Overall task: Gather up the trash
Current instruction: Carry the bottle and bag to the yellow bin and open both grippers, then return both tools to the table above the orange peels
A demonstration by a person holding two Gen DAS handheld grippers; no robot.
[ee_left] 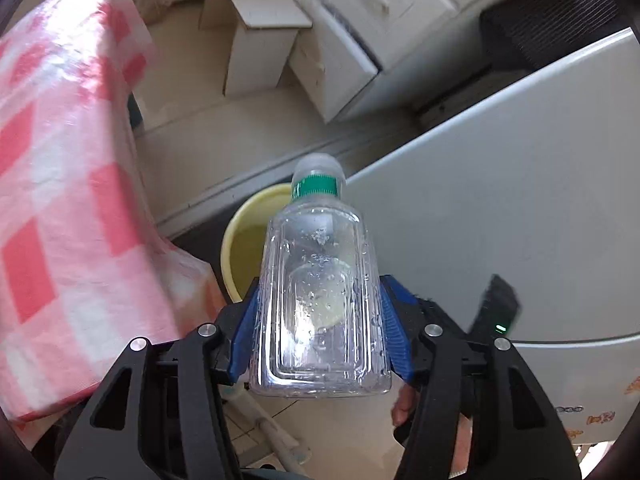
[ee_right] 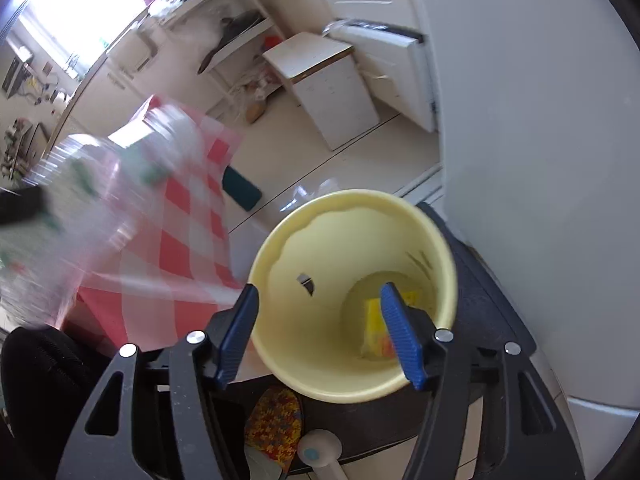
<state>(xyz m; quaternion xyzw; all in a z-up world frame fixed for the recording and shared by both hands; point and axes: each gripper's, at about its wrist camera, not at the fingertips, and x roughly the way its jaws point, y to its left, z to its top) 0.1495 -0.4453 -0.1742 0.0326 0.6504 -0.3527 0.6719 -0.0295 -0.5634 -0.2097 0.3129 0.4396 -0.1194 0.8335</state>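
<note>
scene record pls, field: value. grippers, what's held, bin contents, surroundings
left gripper: shut on clear plastic bottle, green cap ring, droplets inside
right gripper: open, nothing between the fingers, over the bin mouth
yellow bin: upright, yellow wrapper lying at the bottom
bottle vs bin: bottle above the bin rim in the left wrist view, not yet in
checked cloth: red and white, draped beside the bin
view quality: bottle motion-blurred in the right wrist view

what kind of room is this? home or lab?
Most likely a lived-in home kitchen or dining area: a table under a red-and-white checked cloth, white drawer cabinets, a grey fridge-like appliance, and a yellow bin on the tiled floor.
</note>
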